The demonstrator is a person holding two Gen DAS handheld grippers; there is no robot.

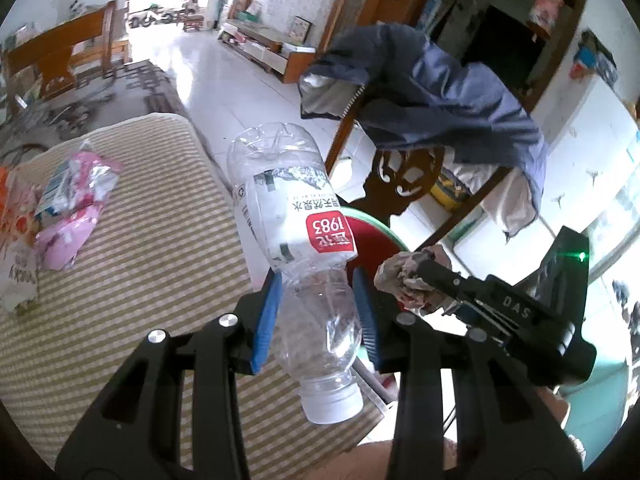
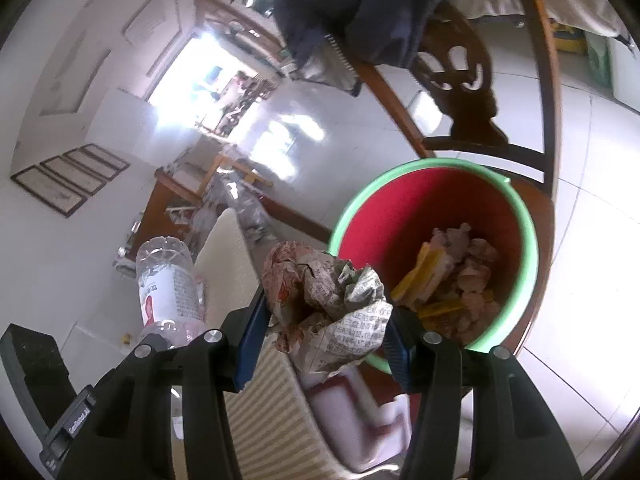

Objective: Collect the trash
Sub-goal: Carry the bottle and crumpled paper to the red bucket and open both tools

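Observation:
My left gripper (image 1: pixel 318 316) is shut on an empty clear plastic bottle (image 1: pixel 296 216) with a white and red label, cap end toward the camera, held over the edge of the striped table (image 1: pixel 140 240). The bottle also shows in the right wrist view (image 2: pixel 168 280). My right gripper (image 2: pixel 326 330) is shut on a crumpled newspaper ball (image 2: pixel 328 300), held beside the rim of a red bin with a green rim (image 2: pixel 436 168). The bin holds several crumpled papers and yellow wrappers (image 2: pixel 460 276). In the left wrist view the newspaper ball (image 1: pixel 404 276) and the bin (image 1: pixel 372 232) show to the right.
Pink and white wrappers (image 1: pixel 76 200) lie on the table at the left. A wooden chair (image 1: pixel 404 176) draped with blue clothing (image 1: pixel 432 92) stands behind the bin. White tiled floor (image 1: pixel 224 80) stretches beyond.

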